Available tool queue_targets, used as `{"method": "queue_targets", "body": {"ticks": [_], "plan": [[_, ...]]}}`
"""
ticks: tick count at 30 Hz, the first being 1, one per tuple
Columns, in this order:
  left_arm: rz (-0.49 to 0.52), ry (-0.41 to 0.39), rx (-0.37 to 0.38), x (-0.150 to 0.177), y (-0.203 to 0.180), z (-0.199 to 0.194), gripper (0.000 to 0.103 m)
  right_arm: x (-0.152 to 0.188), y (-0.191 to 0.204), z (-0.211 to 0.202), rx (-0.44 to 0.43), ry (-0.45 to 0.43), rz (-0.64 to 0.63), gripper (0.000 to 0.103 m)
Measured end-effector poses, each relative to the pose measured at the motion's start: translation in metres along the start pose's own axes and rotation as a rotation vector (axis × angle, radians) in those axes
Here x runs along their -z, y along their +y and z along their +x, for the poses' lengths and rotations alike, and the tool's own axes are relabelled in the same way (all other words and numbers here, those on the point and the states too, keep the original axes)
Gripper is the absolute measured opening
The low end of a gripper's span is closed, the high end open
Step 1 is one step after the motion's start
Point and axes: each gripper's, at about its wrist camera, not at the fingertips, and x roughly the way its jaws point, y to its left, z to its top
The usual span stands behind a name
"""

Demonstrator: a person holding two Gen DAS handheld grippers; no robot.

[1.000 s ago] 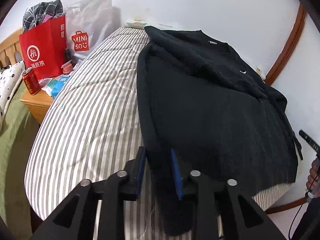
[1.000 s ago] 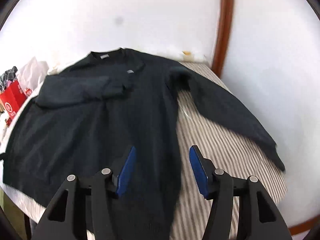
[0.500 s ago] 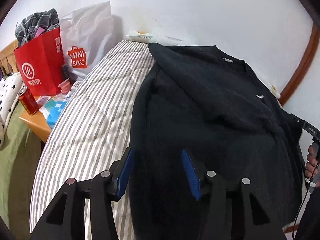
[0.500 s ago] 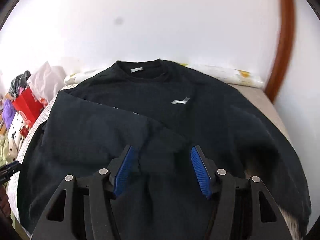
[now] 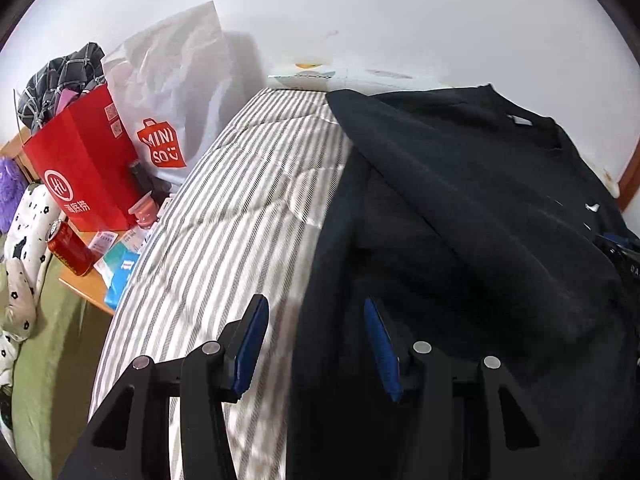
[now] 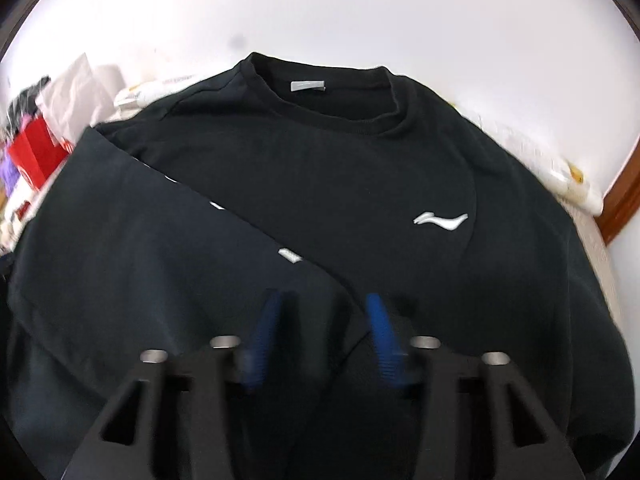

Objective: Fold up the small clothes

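Black sweatshirt (image 6: 328,184) lies spread on a striped bed (image 5: 224,248), collar toward the wall, with one sleeve (image 6: 168,240) folded across its chest below a white logo (image 6: 440,219). The left gripper (image 5: 316,344) hovers over the sweatshirt's side edge, its fingers (image 5: 252,340) moderately apart with one over the stripes and the other over black cloth; nothing is pinched between them. The right gripper (image 6: 324,340) hangs over the folded sleeve's end, its blue fingers (image 6: 382,336) blurred; its jaws have just been closing, and a gap remains between them with cloth beneath, though whether they touch the fabric is hard to tell. Beside the bed, a nightstand (image 5: 90,284) carries a red bag (image 5: 84,168), a white bag (image 5: 172,92) and a can (image 5: 70,247).
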Motion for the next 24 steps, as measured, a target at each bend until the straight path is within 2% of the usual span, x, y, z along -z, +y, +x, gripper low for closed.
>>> {"method": "queue_targets", "body": {"ticks": [1, 4, 6, 8, 9, 12, 16, 19, 21, 23, 24], "plan": [[-0.003, -0.003, 0.004, -0.002, 0.0, 0.002, 0.047, -0.002, 0.002, 0.004, -0.012, 0.008, -0.016, 0.003], [-0.001, -0.018, 0.01, -0.012, -0.002, 0.011, 0.044, -0.006, 0.007, 0.002, -0.011, -0.021, -0.055, 0.003], [-0.005, -0.037, 0.008, -0.014, -0.004, 0.012, 0.02, -0.01, 0.003, -0.009, 0.002, -0.068, -0.064, 0.003], [-0.003, -0.017, 0.029, -0.016, -0.004, 0.018, 0.007, -0.017, -0.013, -0.029, -0.008, -0.13, -0.025, 0.003], [-0.014, -0.017, 0.032, -0.016, -0.003, 0.019, 0.007, -0.019, -0.02, -0.036, 0.002, -0.148, -0.01, 0.003], [0.0, -0.033, 0.015, -0.013, -0.006, 0.016, 0.007, -0.026, -0.046, -0.049, 0.131, -0.195, 0.015, 0.003], [0.015, -0.032, 0.002, -0.012, -0.009, 0.015, 0.007, -0.025, -0.083, -0.038, 0.133, -0.128, 0.088, 0.003], [0.0, -0.024, 0.01, -0.012, -0.006, 0.015, 0.007, -0.018, -0.092, -0.017, 0.144, -0.047, 0.105, 0.004], [0.003, -0.018, 0.004, -0.012, -0.005, 0.015, 0.01, -0.013, -0.092, -0.008, 0.142, 0.004, 0.099, 0.014], [0.004, -0.009, 0.009, -0.012, -0.004, 0.014, 0.01, -0.006, -0.096, -0.008, 0.16, 0.006, 0.11, 0.033], [0.008, -0.003, 0.011, -0.011, -0.004, 0.012, 0.011, -0.004, -0.099, -0.012, 0.176, -0.002, 0.12, 0.038]]}}
